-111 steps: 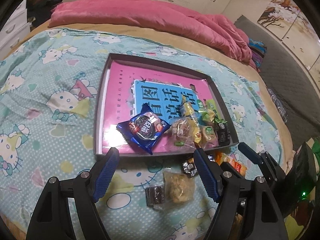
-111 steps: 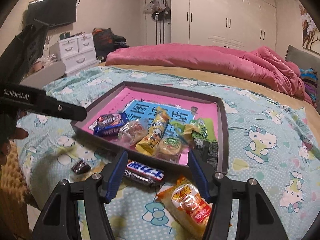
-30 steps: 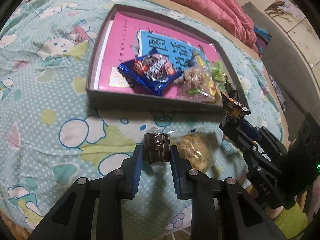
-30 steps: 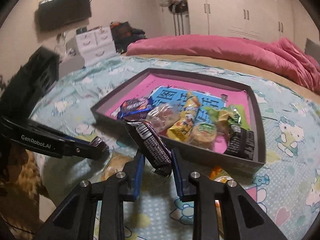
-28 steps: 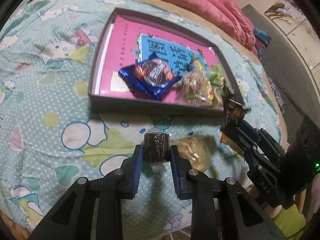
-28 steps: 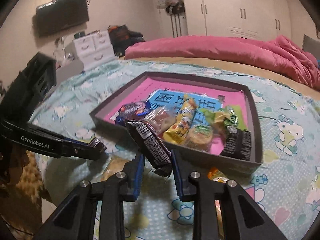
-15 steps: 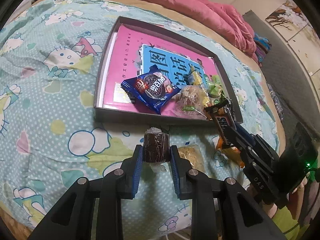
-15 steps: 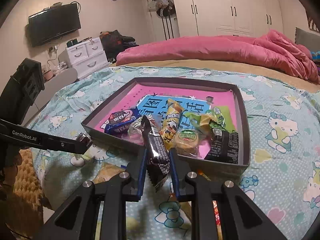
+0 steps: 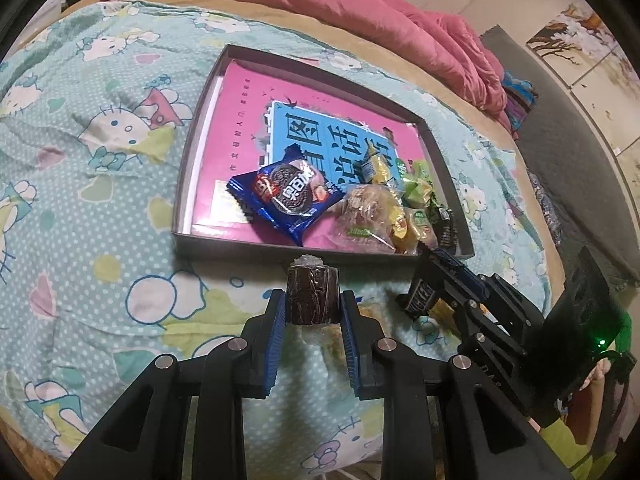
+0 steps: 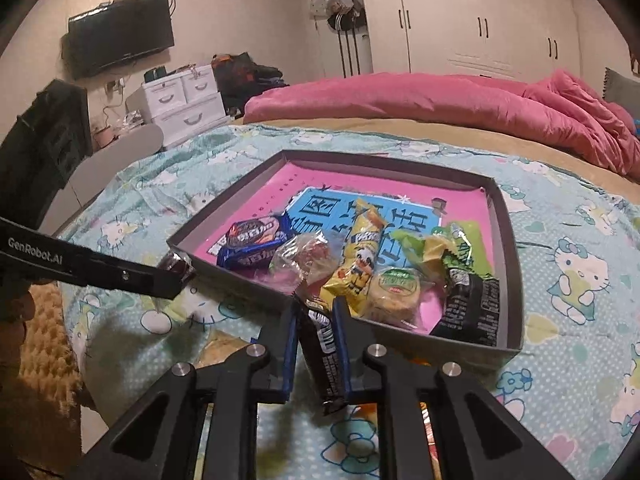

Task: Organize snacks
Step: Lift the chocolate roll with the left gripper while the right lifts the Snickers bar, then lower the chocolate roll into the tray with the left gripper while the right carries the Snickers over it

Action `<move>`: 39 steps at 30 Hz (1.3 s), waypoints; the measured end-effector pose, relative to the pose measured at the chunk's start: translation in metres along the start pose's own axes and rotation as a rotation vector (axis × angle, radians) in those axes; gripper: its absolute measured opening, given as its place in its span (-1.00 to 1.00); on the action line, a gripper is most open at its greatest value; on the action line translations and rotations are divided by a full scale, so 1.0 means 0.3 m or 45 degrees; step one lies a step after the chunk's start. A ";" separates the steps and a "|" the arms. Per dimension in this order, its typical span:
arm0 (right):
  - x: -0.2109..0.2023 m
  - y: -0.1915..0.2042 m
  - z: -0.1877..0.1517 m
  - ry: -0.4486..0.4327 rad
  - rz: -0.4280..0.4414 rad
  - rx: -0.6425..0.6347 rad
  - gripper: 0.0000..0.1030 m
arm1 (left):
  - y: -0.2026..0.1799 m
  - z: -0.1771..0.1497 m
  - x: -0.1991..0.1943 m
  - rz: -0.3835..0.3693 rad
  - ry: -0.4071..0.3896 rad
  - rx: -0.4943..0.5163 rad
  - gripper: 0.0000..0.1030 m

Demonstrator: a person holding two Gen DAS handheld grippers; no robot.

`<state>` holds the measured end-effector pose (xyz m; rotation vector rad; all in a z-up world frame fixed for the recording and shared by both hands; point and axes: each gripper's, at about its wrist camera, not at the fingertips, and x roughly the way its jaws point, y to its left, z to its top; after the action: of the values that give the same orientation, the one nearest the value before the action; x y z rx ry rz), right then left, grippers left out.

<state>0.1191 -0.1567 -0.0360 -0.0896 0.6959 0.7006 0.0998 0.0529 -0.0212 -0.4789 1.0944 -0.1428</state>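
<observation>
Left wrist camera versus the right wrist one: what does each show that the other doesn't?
Only the left wrist view shows the round chocolate cake front-on between the left gripper fingers, and a painting. Only the right wrist view shows the TV, wardrobe and white drawers. Both show the grey tray with the blue cookie pack, the pink blanket, and the right gripper shut on a dark chocolate bar.

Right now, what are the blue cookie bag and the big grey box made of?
The blue cookie bag looks like thin shiny plastic film: it glints and has crimped zigzag ends. The grey box looks like matte cardboard, judging by its thin, straight, dull walls, though stiff plastic can't be ruled out.
</observation>
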 end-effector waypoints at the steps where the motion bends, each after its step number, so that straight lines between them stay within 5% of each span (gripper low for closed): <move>1: -0.006 -0.005 0.003 -0.008 0.001 0.010 -0.68 | -0.006 0.002 -0.001 -0.004 -0.001 0.003 -0.47; 13: -0.137 -0.115 0.088 -0.225 -0.025 0.166 -0.68 | -0.067 0.086 -0.006 0.015 -0.077 0.050 -0.47; 39: -0.108 -0.184 0.124 -0.256 -0.071 0.243 -0.68 | -0.149 0.152 0.190 0.135 -0.043 0.157 -0.47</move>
<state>0.1562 -0.2062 0.0046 0.1349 0.5622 0.5779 0.1716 0.0074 -0.0315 -0.3111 1.0690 -0.1076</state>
